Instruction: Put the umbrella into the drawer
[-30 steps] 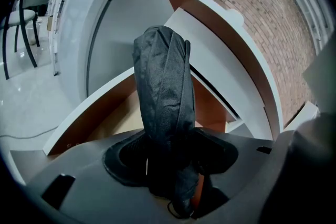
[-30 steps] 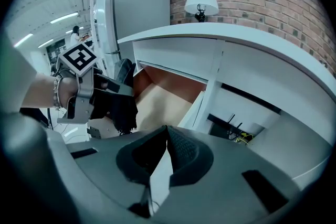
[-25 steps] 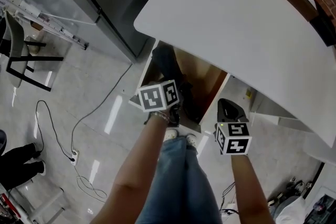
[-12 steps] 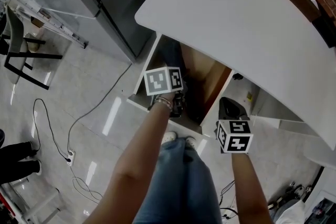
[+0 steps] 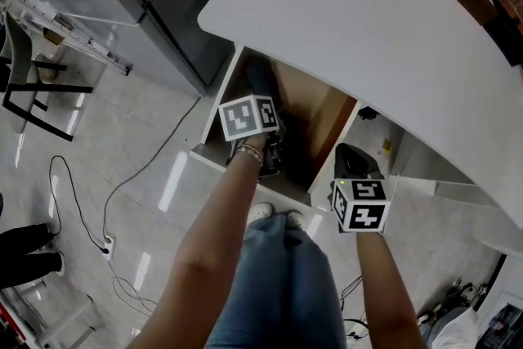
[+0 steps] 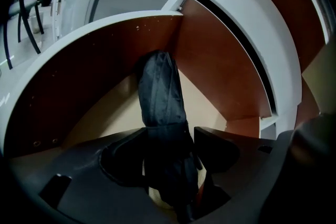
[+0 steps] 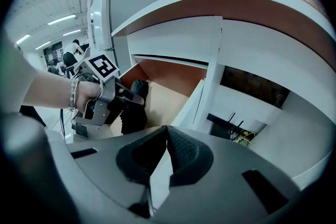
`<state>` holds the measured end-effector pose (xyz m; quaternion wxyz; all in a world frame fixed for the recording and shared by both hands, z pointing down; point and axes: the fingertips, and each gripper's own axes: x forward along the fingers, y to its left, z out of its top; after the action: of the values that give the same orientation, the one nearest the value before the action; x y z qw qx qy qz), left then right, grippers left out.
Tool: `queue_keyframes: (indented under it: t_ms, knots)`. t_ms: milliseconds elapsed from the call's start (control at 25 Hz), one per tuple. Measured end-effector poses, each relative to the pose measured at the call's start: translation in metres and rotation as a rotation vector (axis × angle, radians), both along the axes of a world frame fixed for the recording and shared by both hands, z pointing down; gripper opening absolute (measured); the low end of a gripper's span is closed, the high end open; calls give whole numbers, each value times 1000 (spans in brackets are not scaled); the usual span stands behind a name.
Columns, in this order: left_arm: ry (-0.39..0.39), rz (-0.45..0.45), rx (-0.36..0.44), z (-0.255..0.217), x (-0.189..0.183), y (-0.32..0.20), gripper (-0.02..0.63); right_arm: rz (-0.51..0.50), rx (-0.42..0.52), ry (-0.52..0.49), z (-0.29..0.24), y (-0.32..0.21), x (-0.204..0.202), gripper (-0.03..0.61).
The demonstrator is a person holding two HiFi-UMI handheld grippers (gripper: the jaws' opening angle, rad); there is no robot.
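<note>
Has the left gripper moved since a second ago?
Yes: the left gripper went deeper into the drawer, away from its front panel; its fingers are opening around the umbrella.

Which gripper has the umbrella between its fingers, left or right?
The left gripper: the umbrella sits between its opening fingers, in the drawer. The right gripper is shut, empty.

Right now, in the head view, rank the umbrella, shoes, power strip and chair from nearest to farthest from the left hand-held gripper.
1. Umbrella: between the left hand-held gripper's opening jaws.
2. Shoes: just below it in the picture.
3. Power strip: lower left.
4. Chair: far left.
</note>
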<state>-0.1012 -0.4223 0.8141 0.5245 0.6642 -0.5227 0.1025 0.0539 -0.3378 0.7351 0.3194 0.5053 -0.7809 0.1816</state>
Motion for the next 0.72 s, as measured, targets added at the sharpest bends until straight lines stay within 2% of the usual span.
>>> queue_keyframes:
  t_ms: [80,160,400,720]
  knots:
    - [-3,2,11,-4,1,1,277,-4,-6,2,-1,1,0,0]
    - [-8,13,20,-10,4,1,336,-5,-14,5,-4,3,2,0]
    - [-70,64,28,-35,10,13,388,-7,-34,10,-25,11,3,0]
    - [-119,77,29,-74,6,39,393,-47,-23,20,-72,22,2,0]
